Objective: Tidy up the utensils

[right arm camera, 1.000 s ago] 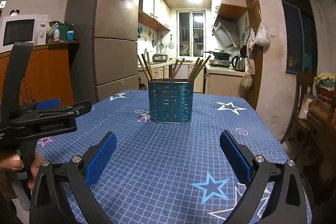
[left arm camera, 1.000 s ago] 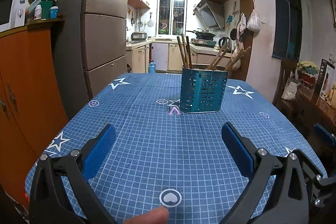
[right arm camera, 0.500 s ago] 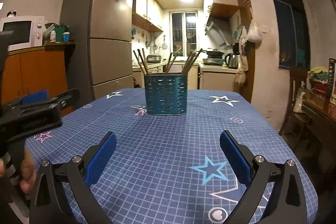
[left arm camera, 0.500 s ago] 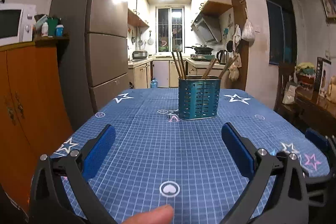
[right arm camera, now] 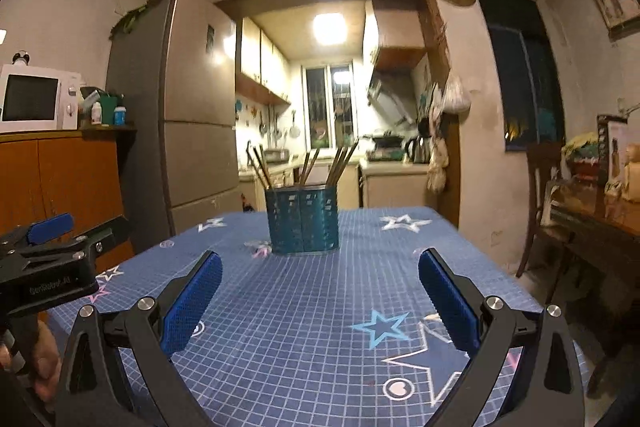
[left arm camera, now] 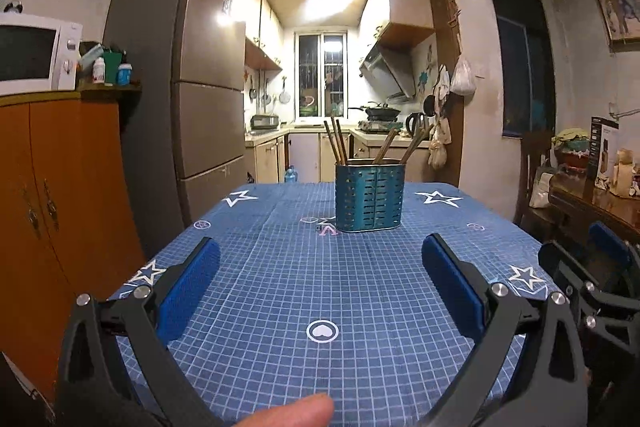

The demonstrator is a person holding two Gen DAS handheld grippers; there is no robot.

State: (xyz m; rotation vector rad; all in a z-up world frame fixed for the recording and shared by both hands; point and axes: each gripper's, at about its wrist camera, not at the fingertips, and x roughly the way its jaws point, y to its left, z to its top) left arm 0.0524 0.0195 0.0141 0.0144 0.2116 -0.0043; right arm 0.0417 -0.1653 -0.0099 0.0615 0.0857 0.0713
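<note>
Left wrist view: left gripper (left arm camera: 320,267) has its jaws released, spread wide, holding nothing, low over the worktop (left arm camera: 280,287).
Right wrist view: right gripper (right arm camera: 320,285) also has its jaws released and empty; the left gripper shows at the left edge of this view.
Holder: teal perforated holder (left arm camera: 369,198) stands upright near the middle of the worktop, well ahead of both grippers.
Chopsticks: brown chopsticks (left arm camera: 338,143) stand in the holder, some leaning left, some leaning right (right arm camera: 340,161). Which compartment each group occupies cannot be told.
Loose utensils: none visible on the cloth in either view.
Step in hand (judgement): the utensils appear already stowed; either the task is near done or a regrouping inside the holder is due.
Method, approach: bring one gripper in from above the rim, aligned with the lean of the target sticks.
Method, grasp: close on the upper shafts, taking one cluster only.
Method, support: steady the holder wall with the other gripper; it looks light and may tip or slide on the cloth.
Method, lift: draw the sticks along their own axis, not sideways.
Risk: thin sticks may scissor or slip between the pads.
</note>
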